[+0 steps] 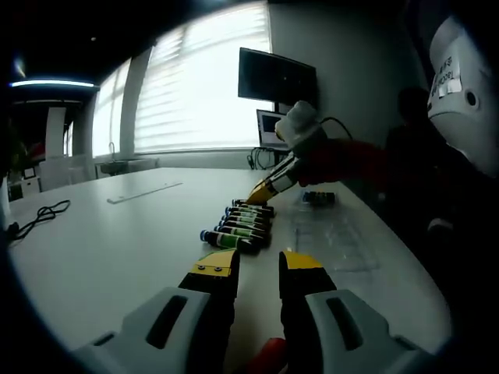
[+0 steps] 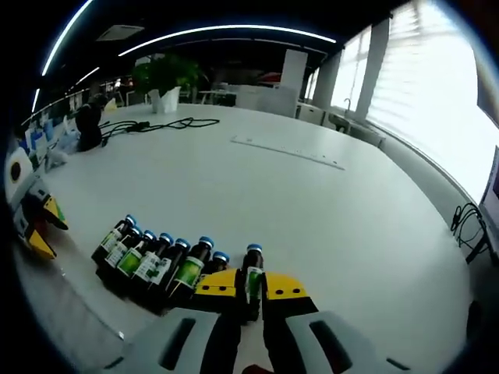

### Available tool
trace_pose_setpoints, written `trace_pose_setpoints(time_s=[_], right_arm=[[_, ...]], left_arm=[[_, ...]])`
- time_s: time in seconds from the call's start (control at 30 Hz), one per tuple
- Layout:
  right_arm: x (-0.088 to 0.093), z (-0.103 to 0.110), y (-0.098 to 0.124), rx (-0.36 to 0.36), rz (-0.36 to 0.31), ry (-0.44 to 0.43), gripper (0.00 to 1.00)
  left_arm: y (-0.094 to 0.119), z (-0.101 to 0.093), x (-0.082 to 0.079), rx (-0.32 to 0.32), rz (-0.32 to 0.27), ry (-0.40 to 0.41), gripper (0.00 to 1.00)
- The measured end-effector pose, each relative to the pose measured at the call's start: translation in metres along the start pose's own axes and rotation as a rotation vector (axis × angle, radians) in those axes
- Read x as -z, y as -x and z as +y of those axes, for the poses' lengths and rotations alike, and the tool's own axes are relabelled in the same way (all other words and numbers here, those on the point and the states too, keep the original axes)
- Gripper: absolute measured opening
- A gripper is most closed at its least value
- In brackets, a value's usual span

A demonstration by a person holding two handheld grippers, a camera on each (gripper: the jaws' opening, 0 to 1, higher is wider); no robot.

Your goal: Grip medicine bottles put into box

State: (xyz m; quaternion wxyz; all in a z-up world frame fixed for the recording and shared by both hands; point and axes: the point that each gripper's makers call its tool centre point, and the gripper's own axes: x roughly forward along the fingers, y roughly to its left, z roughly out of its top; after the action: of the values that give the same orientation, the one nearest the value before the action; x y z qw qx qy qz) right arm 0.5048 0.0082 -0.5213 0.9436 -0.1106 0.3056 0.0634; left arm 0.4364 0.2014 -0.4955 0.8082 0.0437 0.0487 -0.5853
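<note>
Grasp step: the right tool [image 2: 249, 288] pinches the end bottle [image 2: 251, 282] of the row of medicine bottles [image 2: 156, 261] lying on the white table [image 2: 257, 195], the left tool [image 1: 257, 269] waits spread nearby, and next comes lifting toward the clear box [image 1: 335, 238].

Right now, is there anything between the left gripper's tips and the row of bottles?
No. In the left gripper view, bare white table lies between the left gripper and the nearest bottle of the row of bottles. The right gripper works at the row's far end.
</note>
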Motion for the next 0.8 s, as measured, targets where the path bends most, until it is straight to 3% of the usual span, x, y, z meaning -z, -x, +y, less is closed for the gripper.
trace_pose_setpoints(time_s=[0.23, 0.8], right_arm=[[0.0053, -0.0031, 0.0000, 0.006, 0.037, 0.025, 0.07], [0.0077, -0.0033, -0.0005, -0.023, 0.049, 0.016, 0.06]], left_arm=[[-0.0002, 0.0005, -0.0002, 0.000, -0.001, 0.001, 0.14], [-0.0008, 0.0006, -0.0003, -0.001, -0.001, 0.000, 0.14]])
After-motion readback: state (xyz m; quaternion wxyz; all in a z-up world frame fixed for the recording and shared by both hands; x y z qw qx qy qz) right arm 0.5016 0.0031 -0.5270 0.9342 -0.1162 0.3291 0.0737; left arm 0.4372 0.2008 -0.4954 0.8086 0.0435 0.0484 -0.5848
